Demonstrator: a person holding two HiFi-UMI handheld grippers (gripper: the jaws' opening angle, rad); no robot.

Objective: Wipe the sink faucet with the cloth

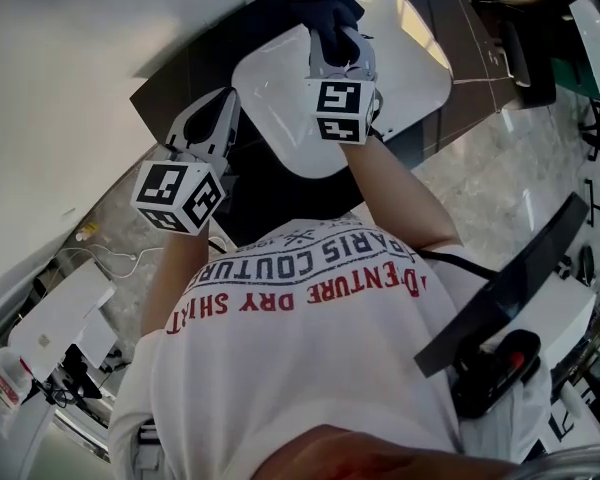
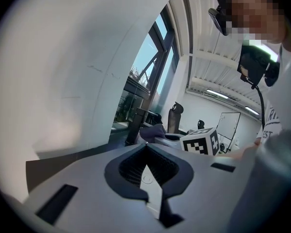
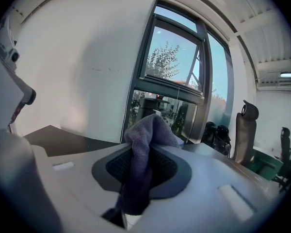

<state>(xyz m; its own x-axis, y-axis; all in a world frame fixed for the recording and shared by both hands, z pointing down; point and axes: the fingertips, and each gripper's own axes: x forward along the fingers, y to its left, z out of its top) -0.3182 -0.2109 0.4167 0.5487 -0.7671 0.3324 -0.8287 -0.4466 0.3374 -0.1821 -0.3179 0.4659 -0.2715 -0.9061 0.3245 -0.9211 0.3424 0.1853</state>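
My right gripper (image 1: 336, 36) reaches over the white sink basin (image 1: 275, 93) and is shut on a dark purple cloth (image 1: 330, 13). In the right gripper view the cloth (image 3: 144, 140) hangs folded between the jaws of the right gripper (image 3: 150, 152) and bulges past their tips. A dark upright post (image 2: 135, 125), possibly the faucet, stands just beyond the cloth (image 2: 153, 131) in the left gripper view; I cannot make out its spout. My left gripper (image 1: 220, 108) hovers over the dark counter (image 1: 175, 78) left of the basin, its jaws (image 2: 145, 147) meeting at the tips with nothing between them.
A white wall (image 1: 70, 38) runs along the left of the counter. A window (image 3: 177, 62) rises behind the sink. An office chair (image 3: 245, 130) stands to the right. A black slab on a stand (image 1: 505, 283) and white boxes (image 1: 60, 318) lie on the floor beside the person.
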